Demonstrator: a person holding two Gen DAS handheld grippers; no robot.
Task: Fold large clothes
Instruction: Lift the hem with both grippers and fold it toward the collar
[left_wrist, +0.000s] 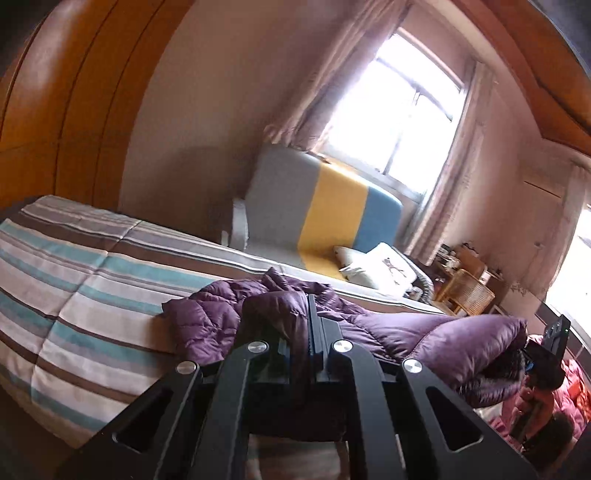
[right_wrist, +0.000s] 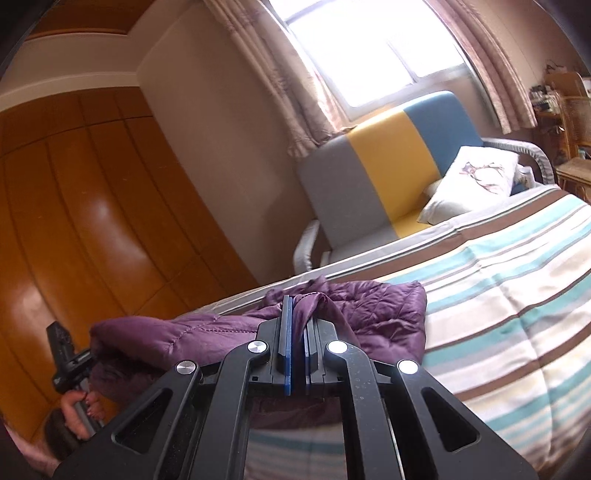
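- The purple quilted puffer jacket (left_wrist: 424, 332), with its shiny stitched shell, lies across the lower middle of both views, partly lifted off the bed's striped quilt in teal, white and brown (left_wrist: 74, 280).
- I judge it light for its bulk, soft and compressible, with no stiffness of its own: any part not held will sag and bunch.
- The smooth shell looks slippery, so a thin pinch of one layer could creep out of the pads; a seam, hem or thicker stitched edge seems the safer place to hold.
- The left gripper (left_wrist: 314, 321), in the lower centre of the left wrist view, has its black fingers pressed together on a fold of the jacket.
- The right gripper (right_wrist: 297, 325), in the lower centre of the right wrist view, is likewise clamped, a ridge of purple cloth caught between its blue pads (right_wrist: 286, 332).
- Both grippers point slightly downward toward the bed, and the jacket is stretched between them in a puffed span.
- In the lower left of the right wrist view, a hand (right_wrist: 79, 406) wraps the left gripper's handle; I cannot tell its grip more exactly.
- A grey, yellow and blue sofa (right_wrist: 388, 155) stands under the window in the upper right, well apart from the jacket.
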